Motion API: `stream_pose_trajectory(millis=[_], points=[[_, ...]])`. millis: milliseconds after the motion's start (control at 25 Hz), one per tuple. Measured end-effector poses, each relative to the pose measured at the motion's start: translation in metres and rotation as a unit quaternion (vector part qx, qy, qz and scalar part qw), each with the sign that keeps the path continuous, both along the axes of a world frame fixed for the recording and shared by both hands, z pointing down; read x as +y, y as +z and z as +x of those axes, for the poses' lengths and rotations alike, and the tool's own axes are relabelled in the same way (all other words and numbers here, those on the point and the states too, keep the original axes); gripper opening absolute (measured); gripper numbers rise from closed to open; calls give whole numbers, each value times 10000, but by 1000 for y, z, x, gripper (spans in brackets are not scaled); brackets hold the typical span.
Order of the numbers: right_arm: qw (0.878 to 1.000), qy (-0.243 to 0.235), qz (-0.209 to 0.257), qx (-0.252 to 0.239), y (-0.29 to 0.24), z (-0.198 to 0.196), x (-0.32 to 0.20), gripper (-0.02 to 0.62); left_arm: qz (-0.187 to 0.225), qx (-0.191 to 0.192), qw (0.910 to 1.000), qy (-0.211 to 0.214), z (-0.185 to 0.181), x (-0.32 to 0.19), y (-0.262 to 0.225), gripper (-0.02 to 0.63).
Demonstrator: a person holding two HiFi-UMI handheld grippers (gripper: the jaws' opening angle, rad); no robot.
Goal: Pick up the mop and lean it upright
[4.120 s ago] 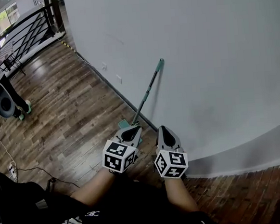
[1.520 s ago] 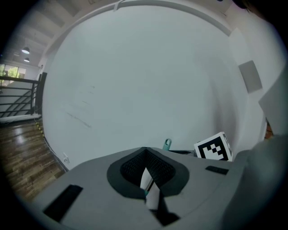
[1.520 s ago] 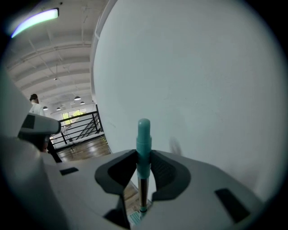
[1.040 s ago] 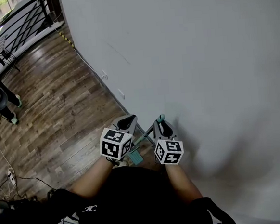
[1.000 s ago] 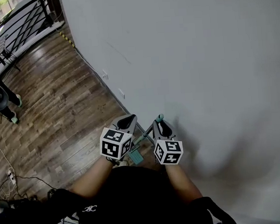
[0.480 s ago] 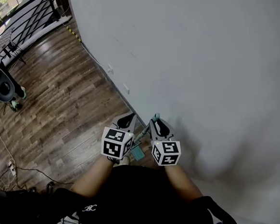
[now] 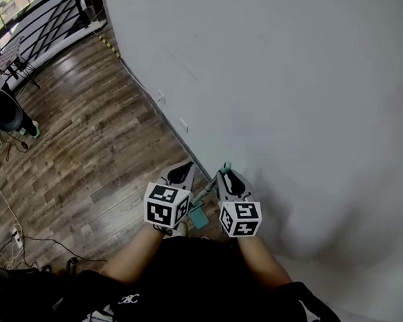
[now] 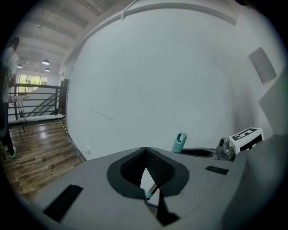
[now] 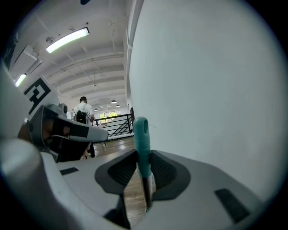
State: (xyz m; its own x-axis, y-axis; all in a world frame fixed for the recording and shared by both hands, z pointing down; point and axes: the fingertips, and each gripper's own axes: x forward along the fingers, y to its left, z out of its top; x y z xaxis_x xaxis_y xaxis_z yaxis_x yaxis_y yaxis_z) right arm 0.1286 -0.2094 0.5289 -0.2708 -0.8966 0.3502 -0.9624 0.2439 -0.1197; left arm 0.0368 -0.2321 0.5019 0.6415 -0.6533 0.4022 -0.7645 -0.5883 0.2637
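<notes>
The mop stands nearly upright close to the white wall. Its teal handle top (image 7: 224,168) is up between my hands and its teal head (image 7: 198,218) is on the floor below. My right gripper (image 7: 229,177) is shut on the teal grip (image 9: 141,143), which stands between its pads (image 9: 158,168). My left gripper (image 7: 181,171) is just left of the shaft, its tips together (image 8: 145,150) with nothing between them. A thin piece of the shaft (image 8: 151,191) shows through the gap behind the tips. The handle top (image 8: 179,143) shows to the right in the left gripper view.
The white wall (image 7: 294,101) fills the right side and meets the wood floor (image 7: 83,152) along a skirting line with sockets (image 7: 162,97). A black railing (image 7: 38,24) runs at the far back. A person (image 7: 7,113) stands at far left. Cables (image 7: 20,233) lie on the floor.
Four seconds ago the mop leant on the wall ahead with both grippers low by its head. Now the handle top is in my right gripper. Over the last second only the view shifted slightly.
</notes>
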Motion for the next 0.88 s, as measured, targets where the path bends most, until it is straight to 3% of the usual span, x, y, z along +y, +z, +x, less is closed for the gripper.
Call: stream_pose_trajectory(millis=[400,880], points=[[9991,413,-34,-66,8,36,-8,109,6,-23,10000,17,-2,6,3,-3],[9859,1569,-320,-484,23,124,-47,109,-11,-82,9999,82,-5,12,2,-3]])
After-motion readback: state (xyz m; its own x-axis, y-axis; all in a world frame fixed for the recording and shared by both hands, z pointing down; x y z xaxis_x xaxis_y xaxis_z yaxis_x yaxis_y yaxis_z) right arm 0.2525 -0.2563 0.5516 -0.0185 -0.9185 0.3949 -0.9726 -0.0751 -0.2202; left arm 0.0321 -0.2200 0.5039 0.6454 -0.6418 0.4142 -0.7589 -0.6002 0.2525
